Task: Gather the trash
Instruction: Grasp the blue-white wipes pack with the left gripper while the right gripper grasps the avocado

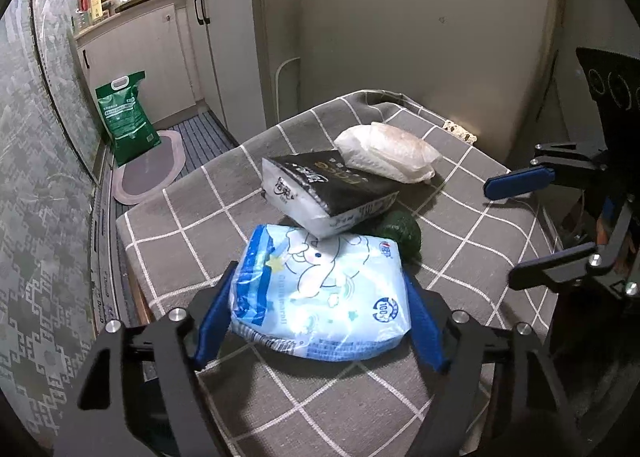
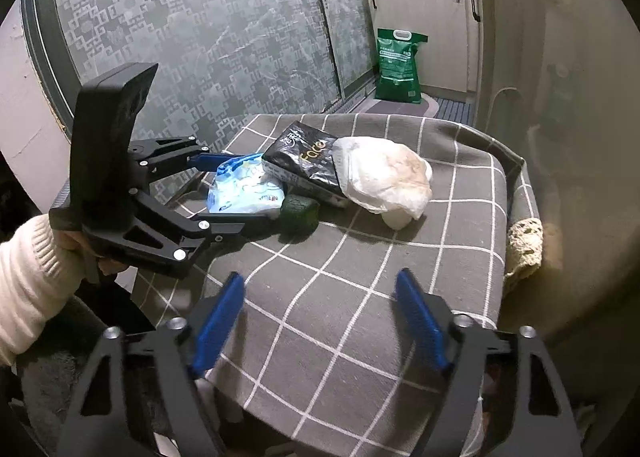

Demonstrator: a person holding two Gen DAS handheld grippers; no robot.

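Note:
A light-blue tissue pack (image 1: 320, 297) lies on the grey checked tablecloth (image 1: 180, 249). My left gripper (image 1: 320, 313) has a blue finger on each side of the pack, touching or nearly touching it. A black-and-white tissue pack (image 1: 324, 193) leans on the blue one. A crumpled white plastic bag (image 1: 388, 151) lies on the black pack. A dark green lump (image 1: 404, 233) sits beside them. In the right wrist view my right gripper (image 2: 320, 321) is open and empty over the near cloth (image 2: 360, 277), apart from the blue pack (image 2: 244, 189), the black pack (image 2: 304, 161), the white bag (image 2: 388, 177) and the green lump (image 2: 300, 213). The left gripper (image 2: 240, 193) shows there too.
A green rice bag (image 1: 126, 117) stands on the floor by a pink mat (image 1: 152, 169). White kitchen cabinets (image 1: 224, 37) and a refrigerator (image 1: 420, 37) stand behind the table. A patterned glass sliding door (image 2: 200, 37) runs along the table's far side.

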